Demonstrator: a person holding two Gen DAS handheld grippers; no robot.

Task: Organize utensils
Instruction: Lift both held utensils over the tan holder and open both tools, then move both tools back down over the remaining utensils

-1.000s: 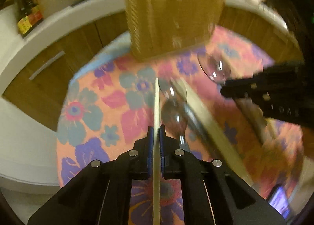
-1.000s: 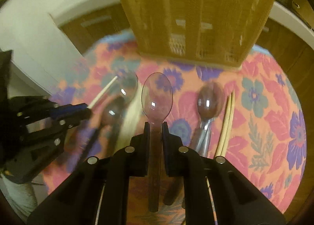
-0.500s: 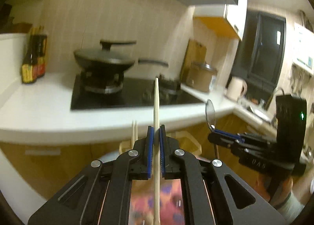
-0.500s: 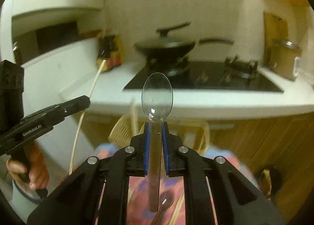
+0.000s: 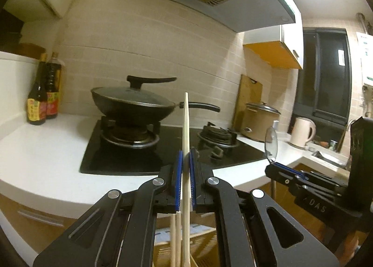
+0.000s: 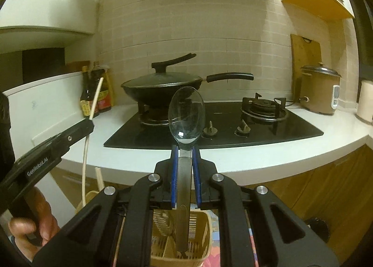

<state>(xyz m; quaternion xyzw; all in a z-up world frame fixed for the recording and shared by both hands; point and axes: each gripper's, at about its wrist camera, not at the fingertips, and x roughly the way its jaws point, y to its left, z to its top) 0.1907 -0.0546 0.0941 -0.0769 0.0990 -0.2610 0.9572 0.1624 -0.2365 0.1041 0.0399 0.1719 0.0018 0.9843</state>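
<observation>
My left gripper [image 5: 185, 157] is shut on a pale wooden chopstick [image 5: 185, 131] held upright; its lower end points down into the tan slotted utensil basket [image 5: 202, 246], where other chopsticks [image 5: 173, 239] stand. My right gripper [image 6: 185, 152] is shut on a clear plastic spoon [image 6: 186, 113], bowl up, handle hanging over the basket [image 6: 200, 239]. The right gripper with the spoon [image 5: 271, 143] shows at the right of the left wrist view. The left gripper [image 6: 89, 124] with its chopstick [image 6: 95, 97] shows at the left of the right wrist view.
Behind is a white counter [image 5: 46, 155] with a black gas hob [image 6: 233, 127], a lidded wok [image 5: 132, 101], sauce bottles [image 5: 43, 97], a rice cooker [image 6: 319, 90], a cutting board [image 5: 248, 97] and a kettle [image 5: 303, 131]. Wooden cabinets [image 6: 331, 190] lie below.
Both grippers have lifted and tilted from facing down at the floral table to upright over the basket. The chopstick and spoon stay gripped, now hanging above the basket.
</observation>
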